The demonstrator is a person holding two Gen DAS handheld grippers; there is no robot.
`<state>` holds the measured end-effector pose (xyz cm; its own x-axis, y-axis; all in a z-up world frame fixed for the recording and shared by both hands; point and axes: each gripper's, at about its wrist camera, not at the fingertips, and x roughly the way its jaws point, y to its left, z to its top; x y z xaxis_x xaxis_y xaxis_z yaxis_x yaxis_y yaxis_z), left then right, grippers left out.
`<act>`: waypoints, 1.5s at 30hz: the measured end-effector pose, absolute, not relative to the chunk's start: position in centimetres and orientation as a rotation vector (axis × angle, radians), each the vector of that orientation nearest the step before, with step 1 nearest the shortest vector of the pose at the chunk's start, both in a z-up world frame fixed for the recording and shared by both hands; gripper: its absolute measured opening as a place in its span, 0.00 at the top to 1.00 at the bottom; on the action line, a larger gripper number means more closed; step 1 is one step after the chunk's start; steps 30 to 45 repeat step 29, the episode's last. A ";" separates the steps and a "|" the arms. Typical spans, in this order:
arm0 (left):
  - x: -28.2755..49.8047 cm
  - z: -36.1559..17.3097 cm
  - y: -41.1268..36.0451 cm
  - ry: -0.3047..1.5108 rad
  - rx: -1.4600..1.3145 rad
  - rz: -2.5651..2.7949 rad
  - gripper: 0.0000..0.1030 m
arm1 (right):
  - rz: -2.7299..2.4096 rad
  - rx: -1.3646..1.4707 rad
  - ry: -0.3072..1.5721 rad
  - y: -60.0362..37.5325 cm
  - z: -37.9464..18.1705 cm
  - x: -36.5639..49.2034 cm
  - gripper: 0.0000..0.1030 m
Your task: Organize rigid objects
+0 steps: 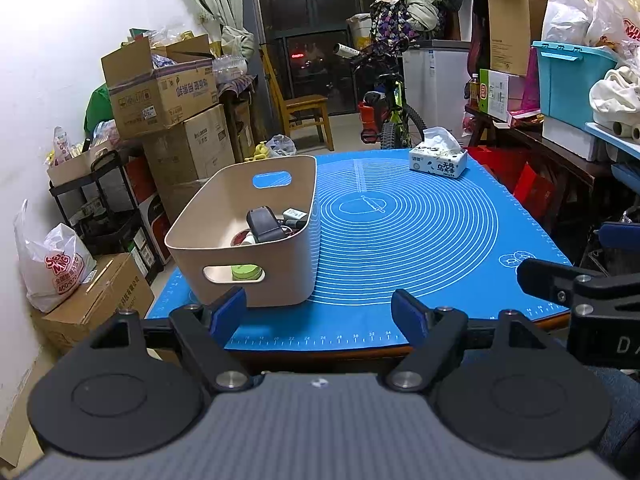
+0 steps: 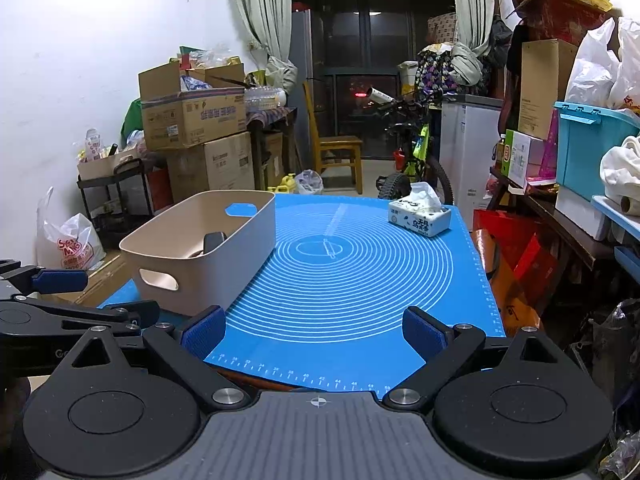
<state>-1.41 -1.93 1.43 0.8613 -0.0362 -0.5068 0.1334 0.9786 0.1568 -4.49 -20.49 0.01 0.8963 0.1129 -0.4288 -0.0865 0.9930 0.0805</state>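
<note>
- Cluttered storeroom all round, with a blue mat (image 2: 360, 280) covering the worktop; both tools hang at its near edge, angled slightly down.
- Left tool (image 1: 320, 312): jaws wide apart, nothing between the pads. Its left pad (image 1: 228, 308) sits right at the near wall of the bin (image 1: 240, 240), though I cannot tell if it touches.
- Right tool (image 2: 316, 332): jaws likewise spread and empty, over bare mat.
- Bin lies ahead and left of both tools, just ahead of the left one and farther off to the side from the right one, so the left hand is the nearer.
- Its long axis runs away from the tools, with a handle slot in the near end wall and another in the far one.
- Inside it, the rigid things are already gathered: a black device (image 1: 264, 224), a green round tin (image 1: 245, 272) seen through the near slot, and small white pieces I cannot identify.
- Nothing loose remains on the mat between tools and bin, so sorting looks close to done.
- Far right of both tools, near the worktop's far edge, stands a tissue pack (image 2: 420, 218), well apart from the bin; being soft, it probably stays.
</note>
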 end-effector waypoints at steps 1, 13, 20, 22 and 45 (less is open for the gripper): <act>-1.4 1.4 -1.9 0.526 0.190 -0.089 0.23 | 0.104 0.060 0.448 -20.5 0.0 -4.5 0.08; -1.4 1.4 -1.9 0.526 0.189 -0.089 0.23 | 0.104 0.059 0.448 -20.5 0.0 -4.5 0.07; -1.4 1.4 -1.9 0.526 0.189 -0.089 0.23 | 0.103 0.059 0.448 -20.6 0.0 -4.5 0.08; -1.4 1.4 -1.9 0.526 0.189 -0.089 0.23 | 0.104 0.059 0.449 -20.5 0.0 -4.5 0.08; -1.3 1.5 -1.8 0.523 0.188 -0.084 0.23 | 0.104 0.062 0.451 -20.6 0.0 -4.5 0.07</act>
